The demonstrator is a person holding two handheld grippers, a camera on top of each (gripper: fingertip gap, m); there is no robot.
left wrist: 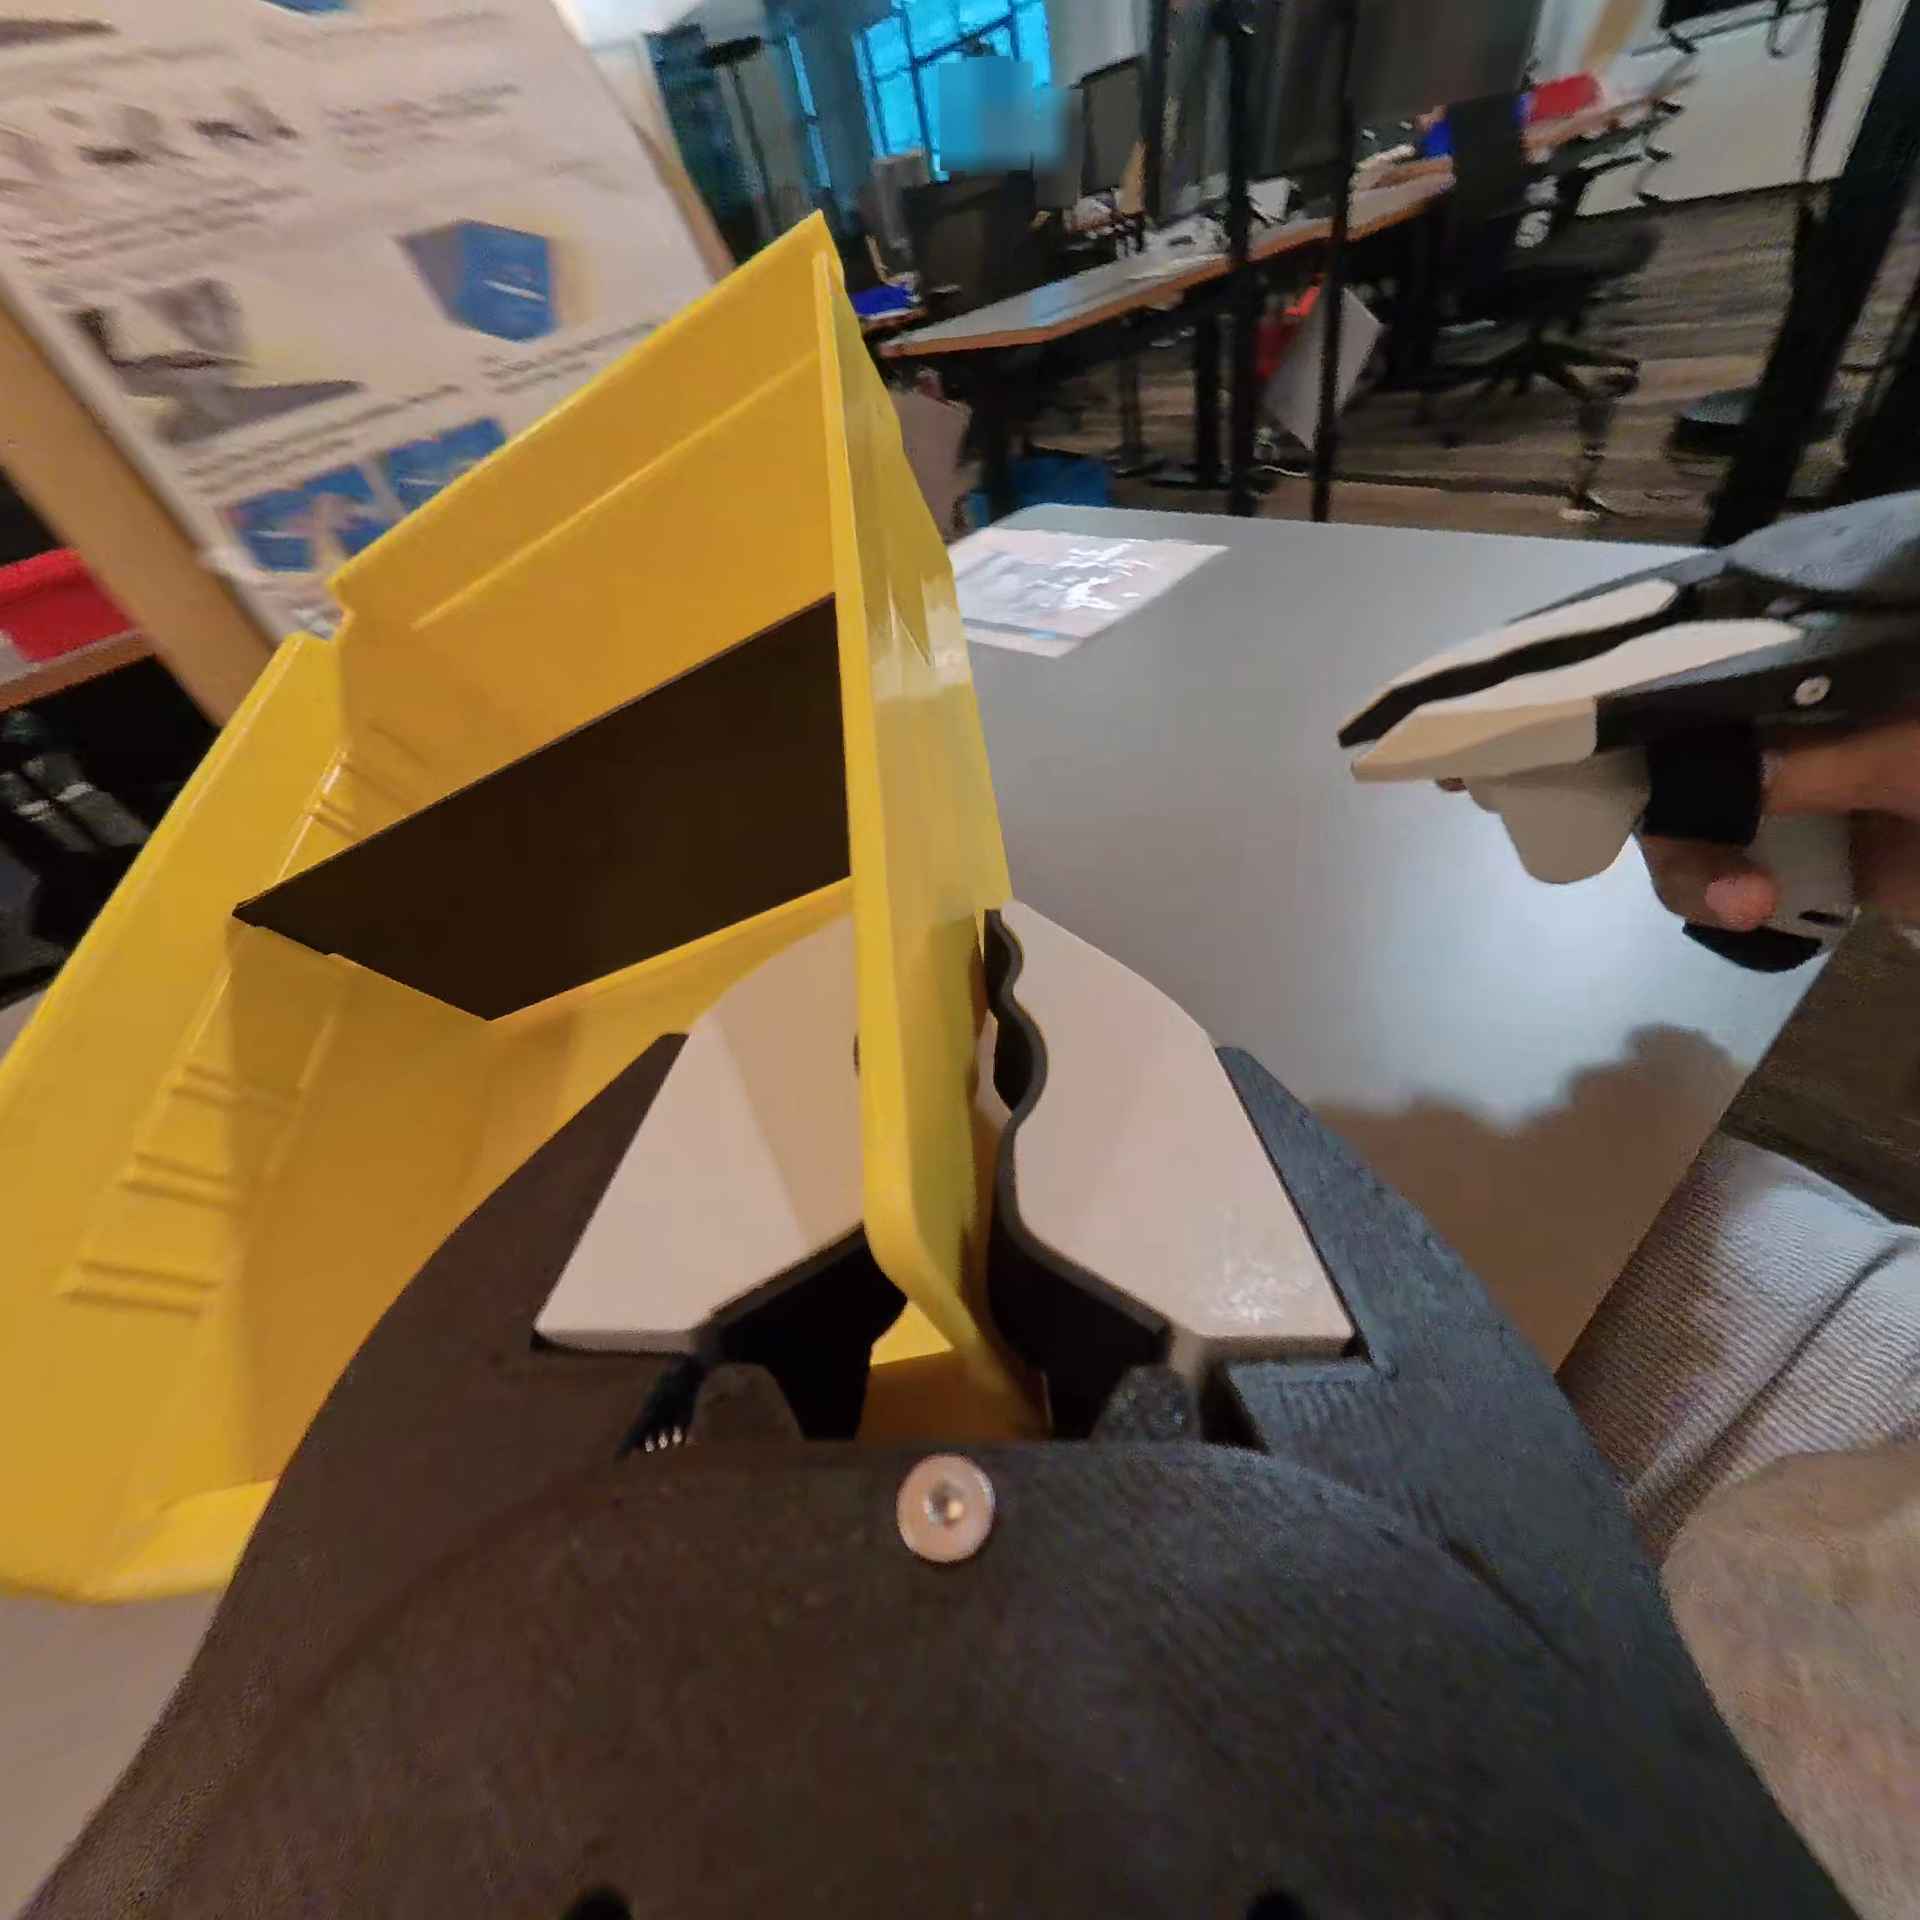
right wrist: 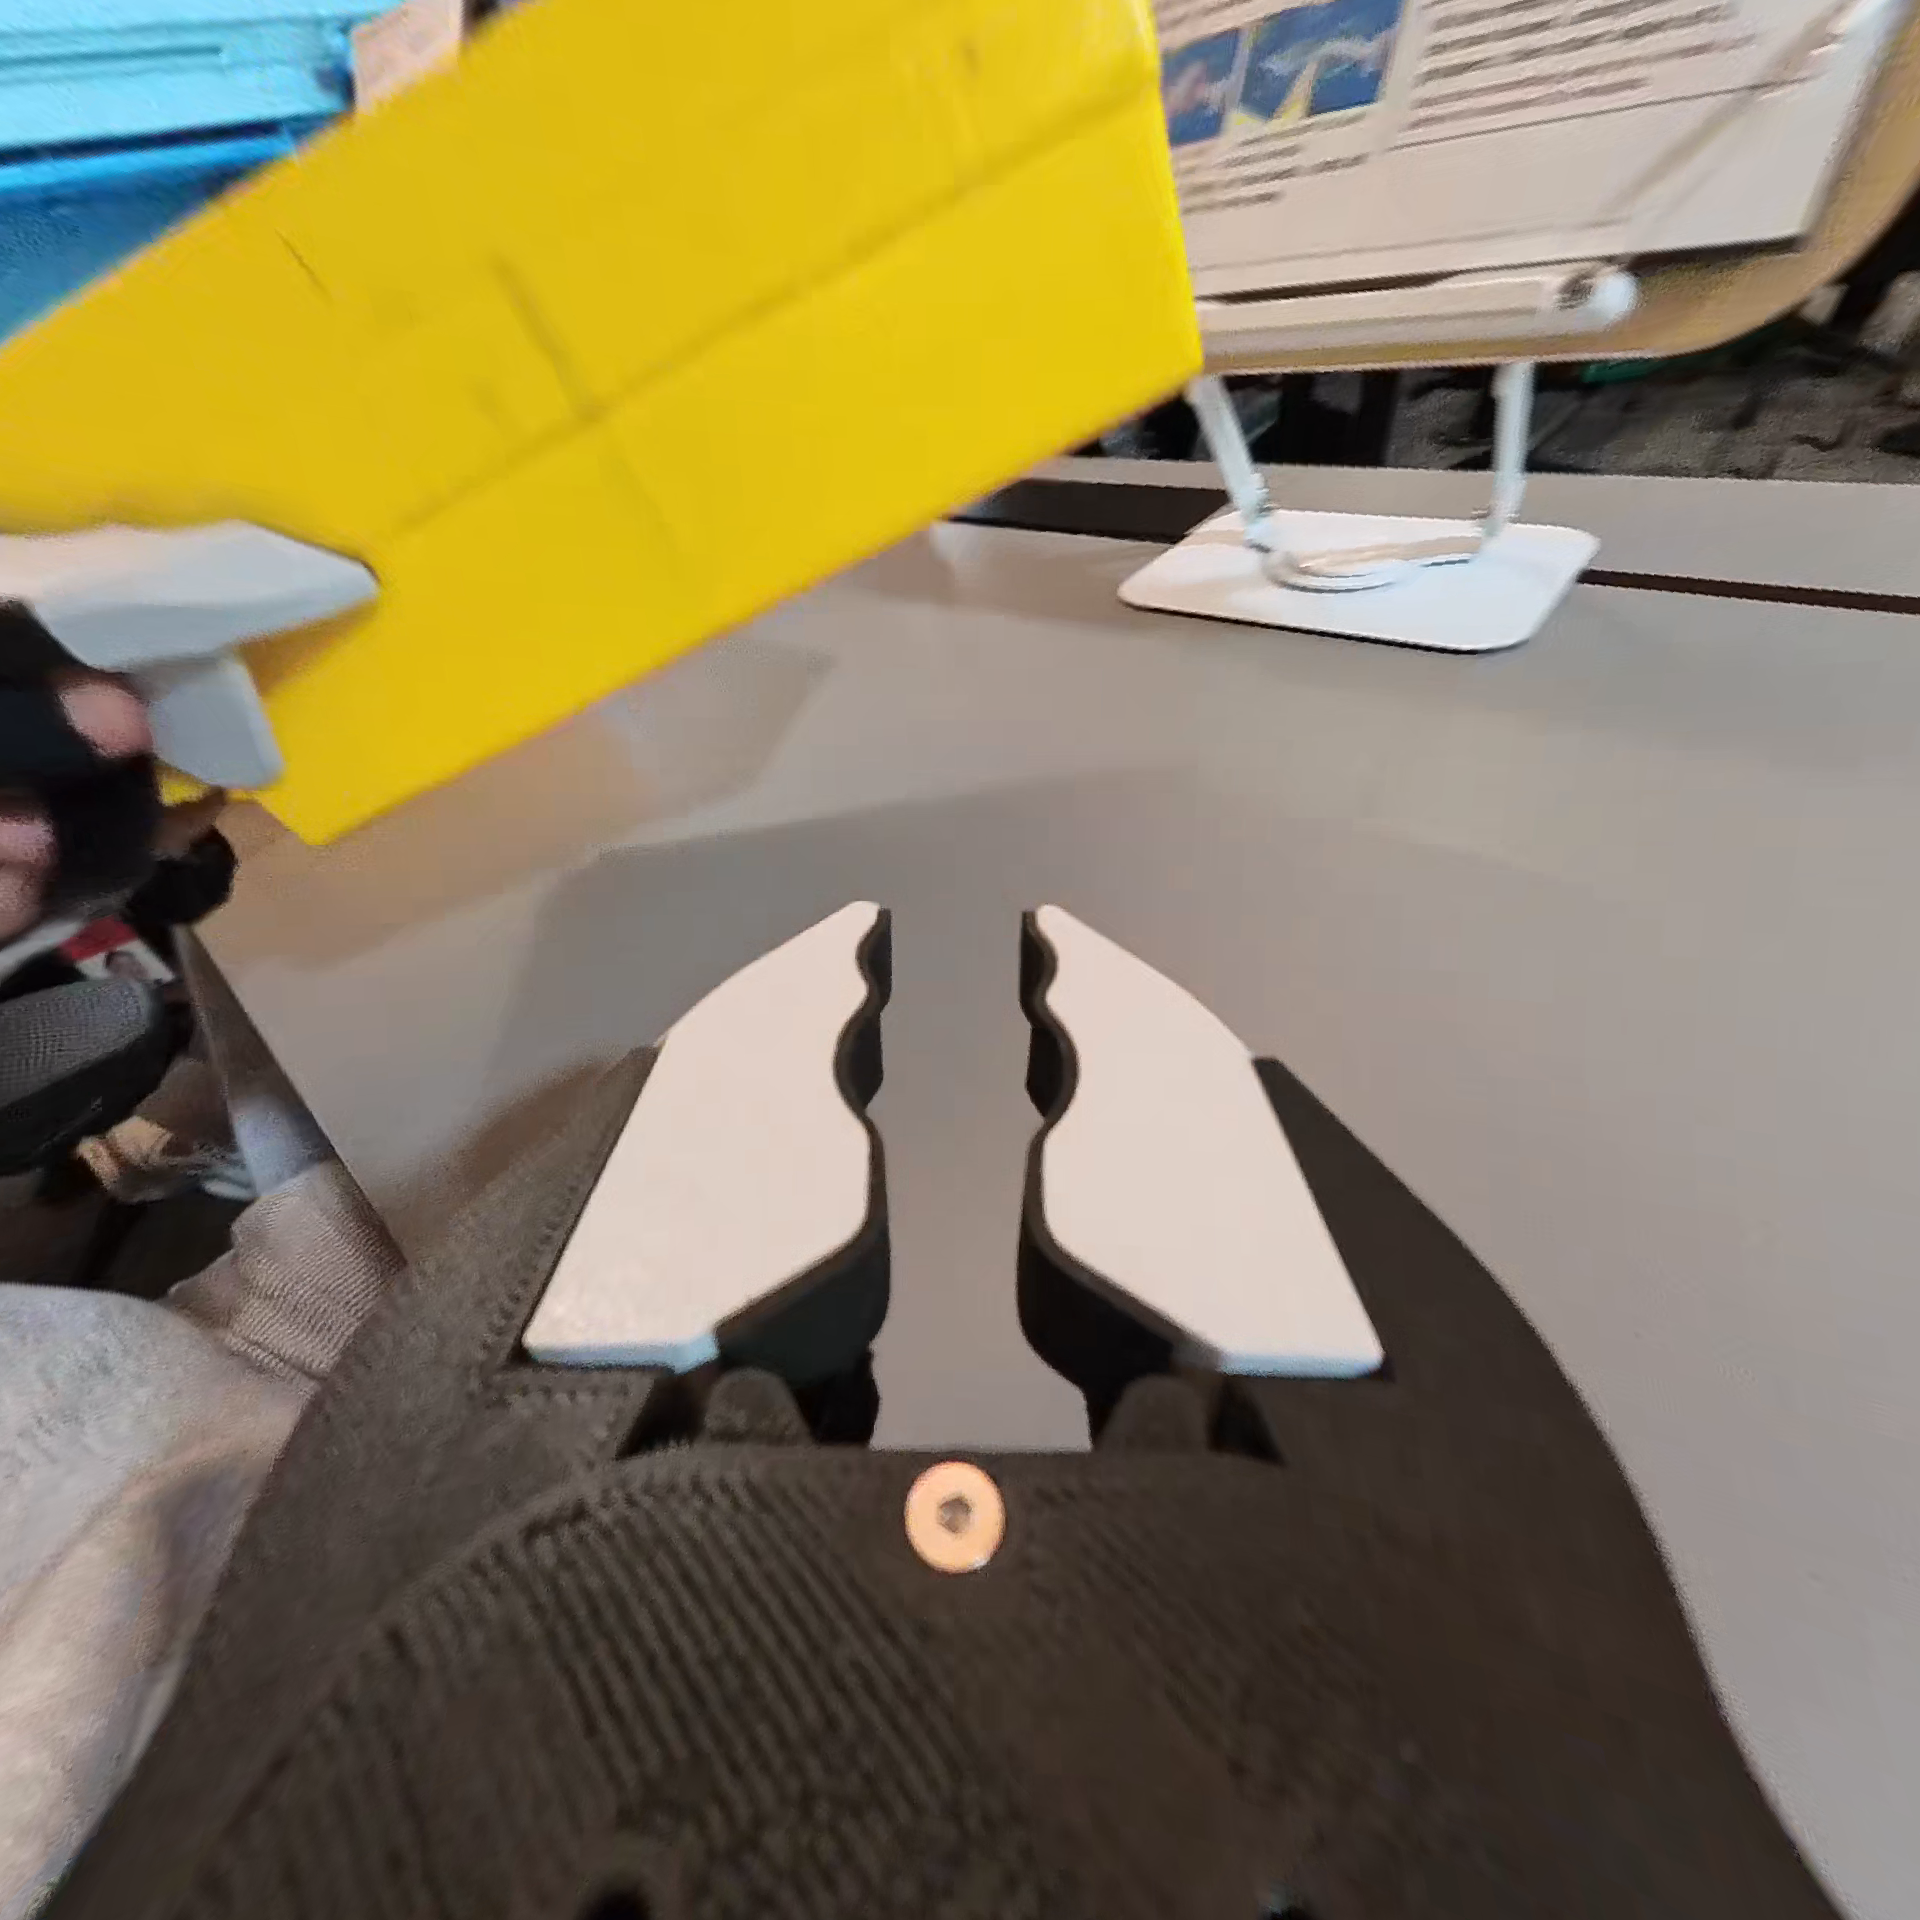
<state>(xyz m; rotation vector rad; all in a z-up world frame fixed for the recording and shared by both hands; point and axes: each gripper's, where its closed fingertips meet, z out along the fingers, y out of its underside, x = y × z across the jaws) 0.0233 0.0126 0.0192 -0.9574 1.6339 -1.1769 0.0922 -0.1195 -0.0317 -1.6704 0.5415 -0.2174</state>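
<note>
A yellow plastic bin (left wrist: 582, 623) with a black divider (left wrist: 582, 831) inside is held tilted above the grey table (left wrist: 1299, 831). My left gripper (left wrist: 920, 930) is shut on the bin's right side wall, one finger inside and one outside. In the right wrist view the bin's outer side (right wrist: 675, 364) fills the upper left, with a finger of the left gripper (right wrist: 208, 613) on it. My right gripper (right wrist: 956, 920) is open by a narrow gap and empty, low over the table and right of the bin. It also shows in the left wrist view (left wrist: 1361, 743).
A poster board (left wrist: 260, 260) leans behind the bin on a white stand (right wrist: 1361, 582). A printed sheet (left wrist: 1081, 582) lies on the table's far side. Blue bins (right wrist: 125, 125) sit at the back left. Office desks and chairs (left wrist: 1143, 281) stand beyond. A grey sleeve (left wrist: 1766, 1403) is near.
</note>
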